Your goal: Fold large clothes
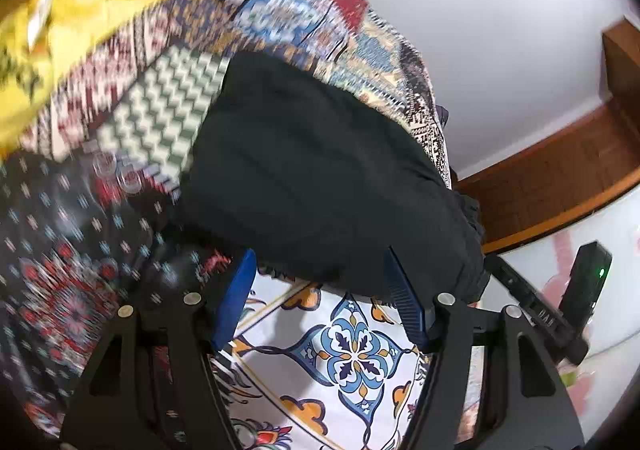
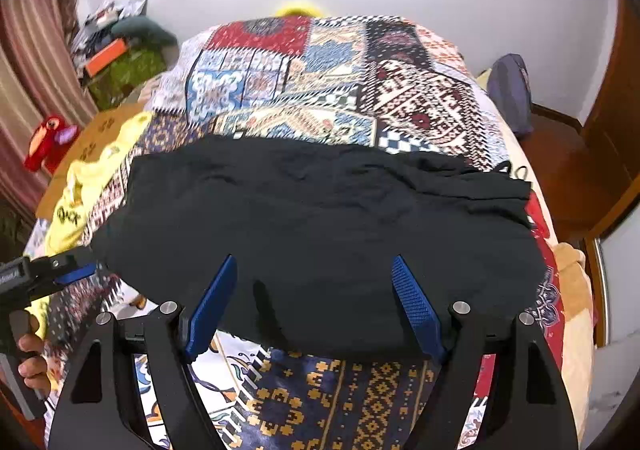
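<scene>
A large black garment (image 2: 320, 210) lies spread flat across the patchwork bedspread (image 2: 320, 62). Its near hem reaches in between the blue fingers of my right gripper (image 2: 314, 258), which stands open with its pads apart from the cloth. My left gripper (image 1: 320, 252) is open too, at the garment's (image 1: 320, 170) left corner, where the black edge lies just past its fingertips. From the right wrist it appears as a black tool with a blue finger (image 2: 78, 273) at the garment's left edge, held by a hand (image 2: 32, 364). The left wrist view is motion-blurred.
A yellow garment (image 2: 80, 190) lies on the bed left of the black one. A red plush toy (image 2: 48, 142) and floor clutter (image 2: 112, 50) sit at the far left. A grey-blue bag (image 2: 510, 90) rests at the bed's right edge, by a wooden door (image 2: 616, 130).
</scene>
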`<control>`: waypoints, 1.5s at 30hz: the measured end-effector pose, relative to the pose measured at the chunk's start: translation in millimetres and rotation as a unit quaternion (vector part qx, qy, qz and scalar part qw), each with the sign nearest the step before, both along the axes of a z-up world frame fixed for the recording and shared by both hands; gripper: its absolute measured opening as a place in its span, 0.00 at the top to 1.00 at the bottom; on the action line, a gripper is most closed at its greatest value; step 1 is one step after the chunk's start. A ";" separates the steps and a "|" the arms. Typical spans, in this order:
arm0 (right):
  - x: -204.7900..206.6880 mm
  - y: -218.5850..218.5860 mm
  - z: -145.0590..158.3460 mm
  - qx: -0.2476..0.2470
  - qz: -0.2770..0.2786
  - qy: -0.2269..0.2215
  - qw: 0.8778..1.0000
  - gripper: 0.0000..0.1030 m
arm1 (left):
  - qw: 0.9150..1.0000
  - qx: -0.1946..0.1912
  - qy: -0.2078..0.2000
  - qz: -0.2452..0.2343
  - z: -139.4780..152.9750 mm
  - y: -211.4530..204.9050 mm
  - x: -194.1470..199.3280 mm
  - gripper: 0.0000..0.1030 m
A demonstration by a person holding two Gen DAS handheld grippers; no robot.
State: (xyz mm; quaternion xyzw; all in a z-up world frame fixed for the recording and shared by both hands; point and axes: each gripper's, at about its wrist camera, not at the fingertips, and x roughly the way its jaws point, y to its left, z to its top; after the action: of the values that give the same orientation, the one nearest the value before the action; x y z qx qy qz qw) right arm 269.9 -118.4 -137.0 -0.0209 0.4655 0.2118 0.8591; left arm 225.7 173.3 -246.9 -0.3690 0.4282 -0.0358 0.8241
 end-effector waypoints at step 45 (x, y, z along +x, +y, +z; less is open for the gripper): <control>5.3 32.5 23.7 0.025 0.011 0.011 1.000 0.13 | 0.982 0.098 -0.077 0.142 54.8 21.5 46.5 0.70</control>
State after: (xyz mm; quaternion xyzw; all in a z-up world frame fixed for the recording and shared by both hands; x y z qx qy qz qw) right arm 275.2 -85.9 -113.2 -0.0026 0.4696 0.2332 0.8515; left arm 272.2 194.9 -192.1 -0.3393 0.3077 0.0958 0.8838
